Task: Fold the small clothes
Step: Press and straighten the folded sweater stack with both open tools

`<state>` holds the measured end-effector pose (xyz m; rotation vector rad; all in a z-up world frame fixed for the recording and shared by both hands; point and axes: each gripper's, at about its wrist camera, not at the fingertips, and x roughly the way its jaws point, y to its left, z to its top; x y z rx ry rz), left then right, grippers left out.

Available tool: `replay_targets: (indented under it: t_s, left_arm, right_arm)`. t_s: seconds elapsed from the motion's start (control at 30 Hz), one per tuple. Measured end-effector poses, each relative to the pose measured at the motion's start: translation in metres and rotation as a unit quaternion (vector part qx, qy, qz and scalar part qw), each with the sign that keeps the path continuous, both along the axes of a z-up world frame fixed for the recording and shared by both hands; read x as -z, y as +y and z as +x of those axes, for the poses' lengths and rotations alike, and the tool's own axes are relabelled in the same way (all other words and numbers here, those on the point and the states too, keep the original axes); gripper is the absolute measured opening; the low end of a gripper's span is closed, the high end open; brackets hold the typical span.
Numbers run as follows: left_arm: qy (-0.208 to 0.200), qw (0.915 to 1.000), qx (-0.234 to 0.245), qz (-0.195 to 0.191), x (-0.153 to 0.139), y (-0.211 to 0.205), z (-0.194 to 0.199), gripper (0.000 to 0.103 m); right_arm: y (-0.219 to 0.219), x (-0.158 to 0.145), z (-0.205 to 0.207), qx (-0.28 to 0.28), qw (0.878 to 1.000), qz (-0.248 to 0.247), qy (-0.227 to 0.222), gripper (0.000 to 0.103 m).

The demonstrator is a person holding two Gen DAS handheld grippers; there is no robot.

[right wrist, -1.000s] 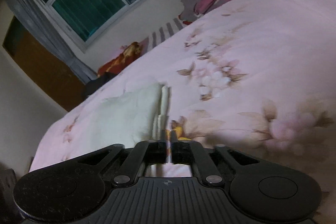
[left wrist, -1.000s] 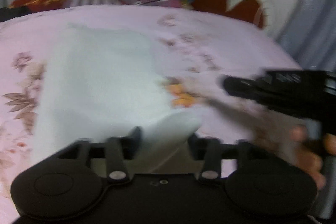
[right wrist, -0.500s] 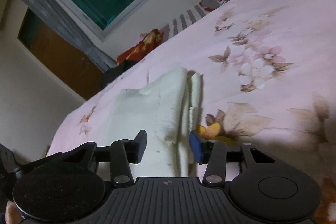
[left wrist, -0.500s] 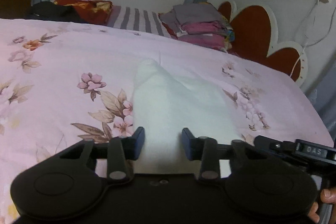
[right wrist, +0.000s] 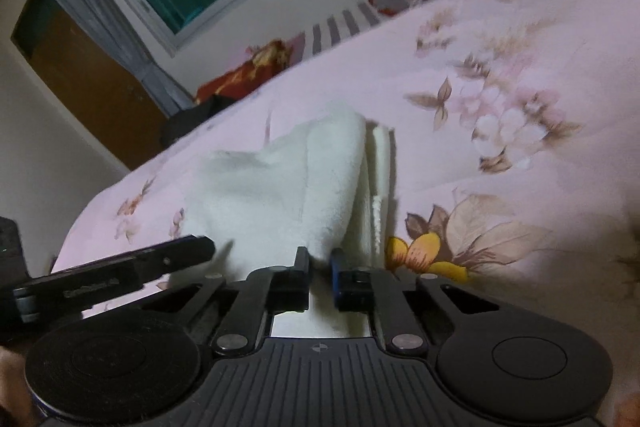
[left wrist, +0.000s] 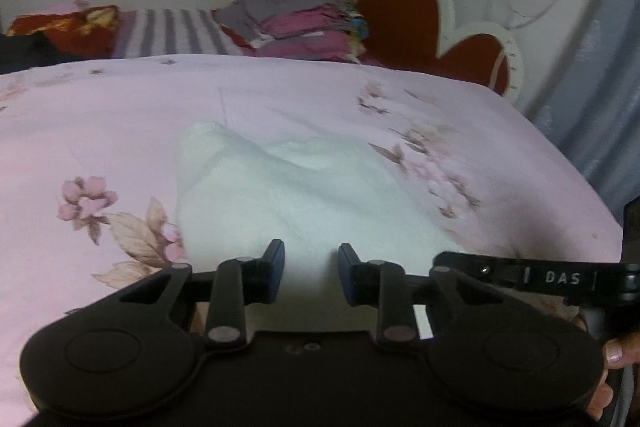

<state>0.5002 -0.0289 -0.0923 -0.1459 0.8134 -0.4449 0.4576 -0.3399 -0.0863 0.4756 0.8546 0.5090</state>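
A small white terry cloth (left wrist: 304, 195) lies folded and bunched on the pink floral bedsheet (left wrist: 120, 115). My left gripper (left wrist: 311, 269) is open, its jaws straddling the cloth's near edge without pinching it. In the right wrist view the same white cloth (right wrist: 296, 187) shows stacked layers along its right side. My right gripper (right wrist: 320, 269) has its jaws nearly closed on the near edge of the cloth. The right gripper's body (left wrist: 536, 277) shows at the left wrist view's right edge, and the left gripper's finger (right wrist: 120, 273) at the right wrist view's left.
A pile of folded clothes (left wrist: 300, 23) sits at the head of the bed beside a red and white headboard (left wrist: 420, 15). A striped pillow (left wrist: 172, 31) and a red bundle (left wrist: 68, 27) lie along the wall. The bed edge (left wrist: 580, 195) drops off at right.
Both grippers had let go of the cloth half a second ago. Since then the right jaws have closed onto its near edge. The left gripper stays open and has shifted slightly.
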Motion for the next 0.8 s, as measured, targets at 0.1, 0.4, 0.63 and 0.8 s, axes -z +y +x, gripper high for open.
replay_targets:
  t_s: [0.1,0.4,0.63,0.8]
  left_arm:
    - [0.007,0.9994,0.034,0.006,0.01,-0.007,-0.001,0.028]
    - [0.013,0.9989,0.044,0.002,0.004,-0.005,0.002,0.028]
    - [0.005,0.9992,0.025,-0.029,0.003,0.014,-0.017,0.028]
    - [0.016,0.9984,-0.004,-0.055,0.011,0.033,-0.067,0.028]
  right_arm:
    - [-0.004,0.002,-0.011,0.012,1.0,0.001,0.002,0.009]
    - [-0.001,0.003,-0.008,0.04,0.999,-0.015,0.003,0.009]
    - [-0.014,-0.005,-0.016,0.037,0.999,0.004,0.012,0.012]
    - [-0.029,-0.004,-0.052,0.024,0.999,0.014,0.035,0.012]
